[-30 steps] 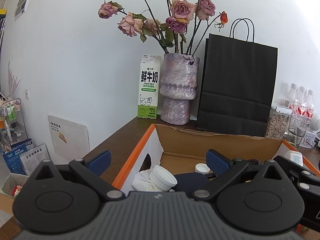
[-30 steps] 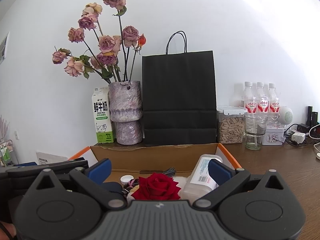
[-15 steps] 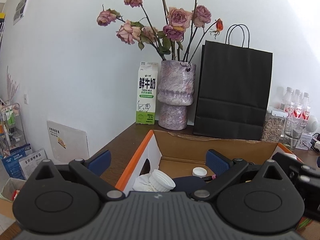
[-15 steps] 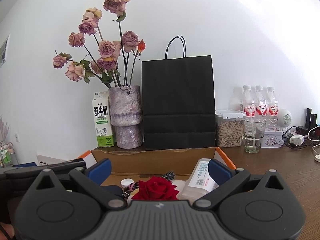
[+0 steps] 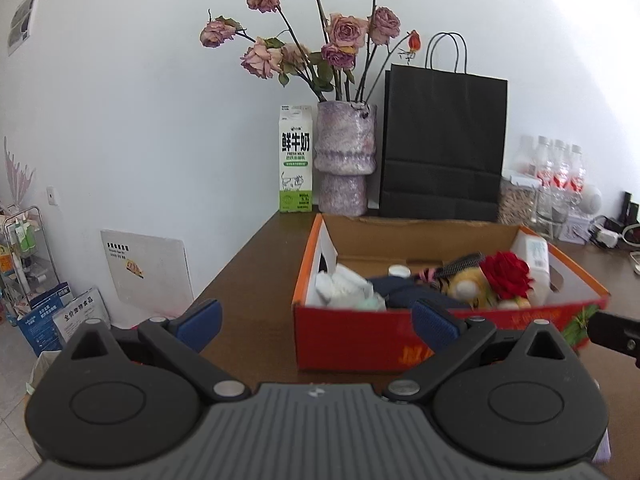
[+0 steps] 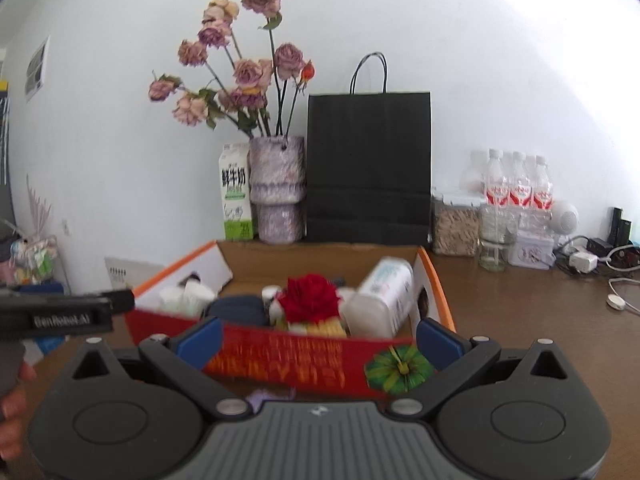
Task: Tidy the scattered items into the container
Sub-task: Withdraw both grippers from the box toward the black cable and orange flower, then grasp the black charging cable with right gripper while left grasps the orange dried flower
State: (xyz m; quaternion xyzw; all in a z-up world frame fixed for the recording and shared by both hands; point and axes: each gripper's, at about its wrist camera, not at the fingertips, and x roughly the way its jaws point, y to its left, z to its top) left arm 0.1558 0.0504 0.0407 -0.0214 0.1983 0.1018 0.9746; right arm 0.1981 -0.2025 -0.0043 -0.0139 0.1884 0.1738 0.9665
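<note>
cardboard box (image 5: 440,344) with red rose (image 5: 506,274), white bottle (image 6: 380,298), dark cloth (image 5: 404,294) inside; both grippers' jaws wide, empty

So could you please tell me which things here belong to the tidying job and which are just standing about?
Job: orange cardboard box; inside it red fabric rose, white plastic bottle, dark blue cloth.

Standing about: black paper bag, green-and-white milk carton, purple vase.
</note>
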